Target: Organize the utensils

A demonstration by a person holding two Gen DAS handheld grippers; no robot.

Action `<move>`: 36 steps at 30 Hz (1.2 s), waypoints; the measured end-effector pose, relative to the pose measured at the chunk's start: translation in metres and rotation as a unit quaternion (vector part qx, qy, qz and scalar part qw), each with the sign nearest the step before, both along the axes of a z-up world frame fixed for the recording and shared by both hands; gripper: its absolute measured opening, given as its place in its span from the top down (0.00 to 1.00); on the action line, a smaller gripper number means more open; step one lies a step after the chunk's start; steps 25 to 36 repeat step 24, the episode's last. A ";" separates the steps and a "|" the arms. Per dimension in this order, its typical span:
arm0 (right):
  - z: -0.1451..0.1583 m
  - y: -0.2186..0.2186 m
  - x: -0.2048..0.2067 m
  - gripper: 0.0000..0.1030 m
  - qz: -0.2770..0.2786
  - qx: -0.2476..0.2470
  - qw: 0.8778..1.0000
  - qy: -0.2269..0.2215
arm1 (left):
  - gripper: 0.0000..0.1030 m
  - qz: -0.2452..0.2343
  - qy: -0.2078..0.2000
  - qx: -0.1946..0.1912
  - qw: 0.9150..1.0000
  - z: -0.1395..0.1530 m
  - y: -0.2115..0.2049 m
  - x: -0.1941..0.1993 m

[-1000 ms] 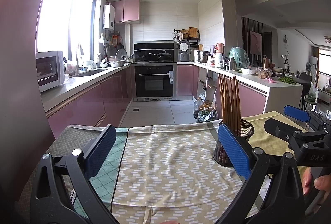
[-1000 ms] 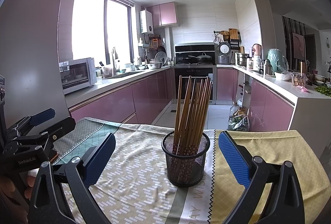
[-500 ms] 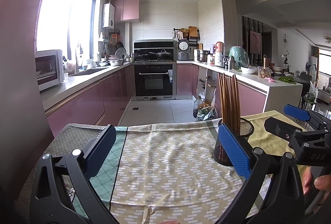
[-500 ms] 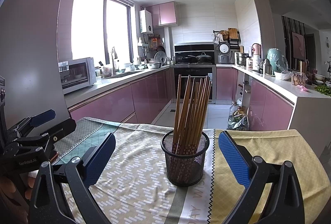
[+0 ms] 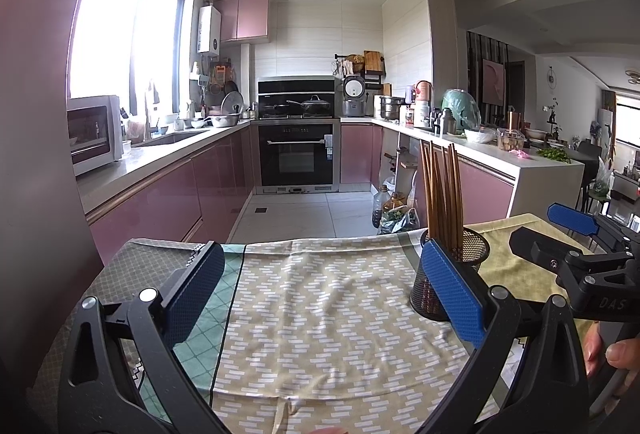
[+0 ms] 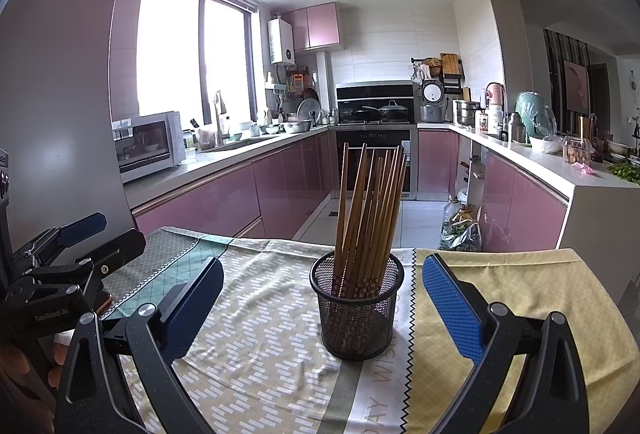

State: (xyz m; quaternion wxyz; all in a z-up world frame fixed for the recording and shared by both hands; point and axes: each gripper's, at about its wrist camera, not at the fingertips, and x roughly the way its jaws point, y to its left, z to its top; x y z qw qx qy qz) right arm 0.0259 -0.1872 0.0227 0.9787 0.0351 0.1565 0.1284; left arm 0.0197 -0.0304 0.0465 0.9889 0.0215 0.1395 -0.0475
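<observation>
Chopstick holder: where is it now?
The mesh chopstick holder stands on the tablecloth, centred ahead of the open right gripper; right of the left gripper.

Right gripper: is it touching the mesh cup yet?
Apart. The right wrist view shows tablecloth between both fingers of the right gripper and the mesh cup.

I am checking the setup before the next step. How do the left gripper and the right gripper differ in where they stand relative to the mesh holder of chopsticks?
The right gripper faces the mesh holder head-on, centred between its jaws; the left gripper faces bare tablecloth, with the holder off to its right. In the left wrist view one blue pad hides part of the holder; the right wrist view shows it whole, chopsticks included. Both have open jaws and hold nothing.
</observation>
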 end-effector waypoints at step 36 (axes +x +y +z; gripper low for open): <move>-0.036 -0.052 0.029 0.06 -0.061 -0.019 0.994 0.092 | 0.05 0.021 0.072 -0.002 0.997 -0.027 0.011 0.031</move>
